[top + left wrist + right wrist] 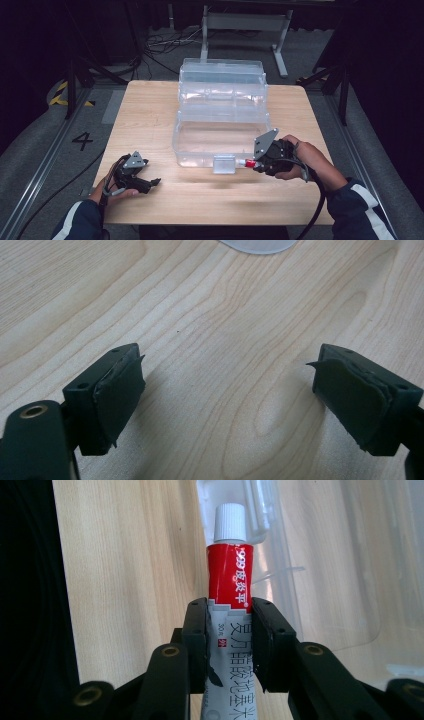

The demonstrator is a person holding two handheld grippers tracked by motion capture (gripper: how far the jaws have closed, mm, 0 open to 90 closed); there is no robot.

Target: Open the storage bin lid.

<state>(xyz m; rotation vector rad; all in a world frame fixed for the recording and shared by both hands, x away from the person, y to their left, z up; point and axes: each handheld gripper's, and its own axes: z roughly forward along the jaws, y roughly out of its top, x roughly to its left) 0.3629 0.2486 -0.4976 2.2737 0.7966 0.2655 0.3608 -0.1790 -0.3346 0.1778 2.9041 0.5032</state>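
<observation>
A red and white ointment tube [231,595] with a white cap is clamped between the jaws of my right gripper [230,612]. In the high view that right gripper [256,163] is held just off the front right corner of a clear plastic storage box [220,100], with the tube [247,162] pointing left toward the box's front latch [223,163]. My left gripper [152,183] rests low over the table near its front left, jaws wide apart. In the left gripper view its pads [119,390] have only bare wood between them.
The wooden table [150,115] has bare room left of the box and along the front edge. The box's open lid [222,70] stands at the back. Cables and a metal stand's legs [277,45] lie on the floor beyond.
</observation>
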